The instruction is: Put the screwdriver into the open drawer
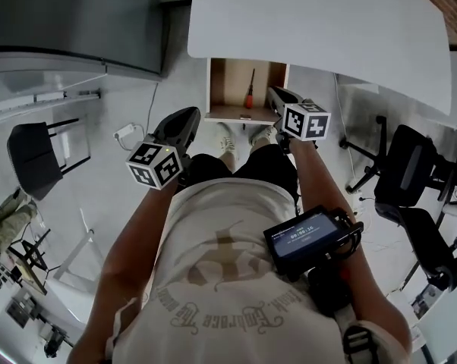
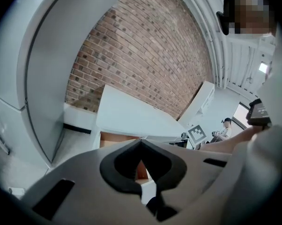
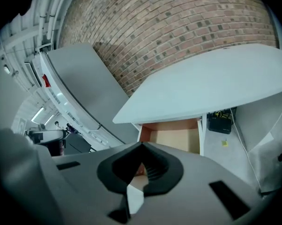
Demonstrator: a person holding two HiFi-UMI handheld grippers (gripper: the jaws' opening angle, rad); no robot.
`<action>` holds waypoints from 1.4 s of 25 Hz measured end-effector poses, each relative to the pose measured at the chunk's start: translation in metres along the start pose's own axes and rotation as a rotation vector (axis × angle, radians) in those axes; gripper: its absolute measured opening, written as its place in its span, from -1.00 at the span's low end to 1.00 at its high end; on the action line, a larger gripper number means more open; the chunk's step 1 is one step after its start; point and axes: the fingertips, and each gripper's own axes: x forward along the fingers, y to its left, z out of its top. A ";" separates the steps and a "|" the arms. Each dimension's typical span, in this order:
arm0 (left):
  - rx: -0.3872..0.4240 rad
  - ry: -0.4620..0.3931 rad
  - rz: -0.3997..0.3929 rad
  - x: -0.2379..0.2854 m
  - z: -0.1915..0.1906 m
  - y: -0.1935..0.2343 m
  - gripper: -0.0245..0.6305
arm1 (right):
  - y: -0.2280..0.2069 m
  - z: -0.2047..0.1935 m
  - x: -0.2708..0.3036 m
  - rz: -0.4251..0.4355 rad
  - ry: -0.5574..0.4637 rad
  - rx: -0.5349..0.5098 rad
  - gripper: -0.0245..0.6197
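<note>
While both claws hang empty over the person's lap, the screwdriver (image 1: 250, 89) lies inside the open drawer (image 1: 212, 89), on its wood floor near the middle. Red handle at the 6 o'clock end, dark shaft pointing to 12 o'clock, clear of the side walls.

Drawer sticks out from under the white surface (image 1: 319, 29), at 12 o'clock from the person in the head view.

Left claw (image 1: 190, 114): sits at about 7 o'clock of the drawer, apart from it. Left gripper view shows the left claw (image 2: 141, 142) with tips closed together, nothing gripped; only the drawer (image 2: 113, 139) shows past it. A reddish patch through the gap is probably drawer wood, hard to say.

Right claw (image 1: 275, 94): at 3 o'clock of the drawer, tip just beside the drawer's right wall, touching or not unclear. Right gripper view shows the right claw (image 3: 142, 147) fully closed, nothing in it, the drawer (image 3: 145, 134) beyond at 12 o'clock under the surface (image 3: 211, 88). Brick wall (image 3: 178, 27) behind.

Screwdriver not made out in either gripper view.
</note>
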 end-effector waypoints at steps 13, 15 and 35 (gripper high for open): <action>0.087 -0.051 -0.046 -0.017 0.029 -0.032 -0.87 | 0.019 0.032 -0.049 0.000 -0.102 -0.052 -0.85; 0.096 -0.058 -0.048 -0.022 0.032 -0.037 -0.87 | 0.024 0.035 -0.056 0.002 -0.115 -0.066 -0.85; 0.131 -0.155 -0.134 -0.028 0.066 -0.070 -0.87 | 0.080 0.047 -0.114 0.069 -0.166 -0.220 -0.85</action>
